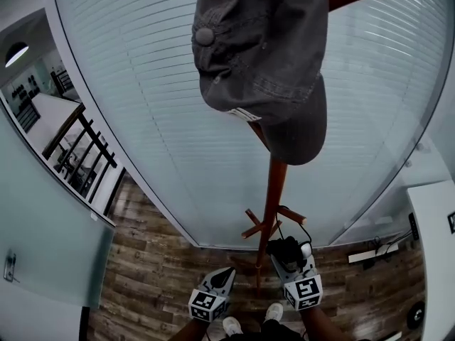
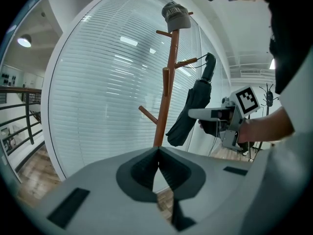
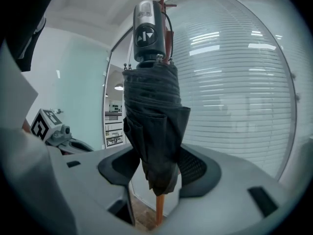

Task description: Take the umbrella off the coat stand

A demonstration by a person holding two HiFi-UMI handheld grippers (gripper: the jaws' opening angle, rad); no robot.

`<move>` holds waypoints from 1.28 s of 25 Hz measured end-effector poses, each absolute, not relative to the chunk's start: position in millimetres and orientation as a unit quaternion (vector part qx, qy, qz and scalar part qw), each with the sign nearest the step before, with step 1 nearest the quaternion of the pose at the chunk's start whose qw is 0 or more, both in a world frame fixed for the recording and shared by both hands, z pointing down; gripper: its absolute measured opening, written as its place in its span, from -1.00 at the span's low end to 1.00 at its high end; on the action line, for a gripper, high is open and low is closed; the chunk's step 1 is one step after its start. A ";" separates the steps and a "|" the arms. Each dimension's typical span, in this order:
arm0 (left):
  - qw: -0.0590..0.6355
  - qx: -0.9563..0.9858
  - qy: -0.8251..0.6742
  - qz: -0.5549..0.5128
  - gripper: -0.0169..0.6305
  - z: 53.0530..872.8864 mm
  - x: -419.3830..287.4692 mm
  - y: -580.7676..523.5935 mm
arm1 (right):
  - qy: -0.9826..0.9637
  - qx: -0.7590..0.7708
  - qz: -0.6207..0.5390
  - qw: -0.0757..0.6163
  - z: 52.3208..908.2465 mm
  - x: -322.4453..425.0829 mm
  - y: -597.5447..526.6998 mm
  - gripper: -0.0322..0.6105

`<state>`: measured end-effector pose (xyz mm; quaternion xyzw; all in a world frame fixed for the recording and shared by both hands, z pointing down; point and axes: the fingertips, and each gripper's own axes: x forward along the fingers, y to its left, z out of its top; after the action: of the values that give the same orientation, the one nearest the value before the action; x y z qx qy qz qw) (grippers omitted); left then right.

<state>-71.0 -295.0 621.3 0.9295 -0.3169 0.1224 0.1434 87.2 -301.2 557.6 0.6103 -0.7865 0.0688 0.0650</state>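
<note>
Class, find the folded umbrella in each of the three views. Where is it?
Head view: umbrella low, right of centre.
Left gripper view: umbrella right of centre.
Right gripper view: umbrella upright at centre.
Shared landmark: the brown coat stand.

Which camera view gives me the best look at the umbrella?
The left gripper view: the folded umbrella shows full length, handle to tip, beside the coat stand. The right gripper view shows only its handle and bunched fabric close up, between the tongs of the right gripper. The head view shows just a dark bit by that gripper.
</note>
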 end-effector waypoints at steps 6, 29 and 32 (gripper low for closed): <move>0.136 0.932 -0.317 0.114 -0.91 606.9 -66.8 -300.3 | -0.786 0.616 0.042 0.042 527.7 92.0 -300.1 -0.14; 0.104 0.946 -0.292 0.097 -0.91 575.0 -31.8 -280.5 | -0.789 0.613 -0.042 0.012 449.4 104.0 -251.2 -0.14; 0.094 0.949 -0.289 0.087 -0.91 562.3 -27.7 -278.2 | -0.790 0.611 -0.033 0.028 450.7 102.2 -242.3 -0.14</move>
<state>-27.7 -278.2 562.3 0.9488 -0.2886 0.0873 0.0943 102.2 -242.3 450.7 0.6115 -0.7901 -0.0330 0.0280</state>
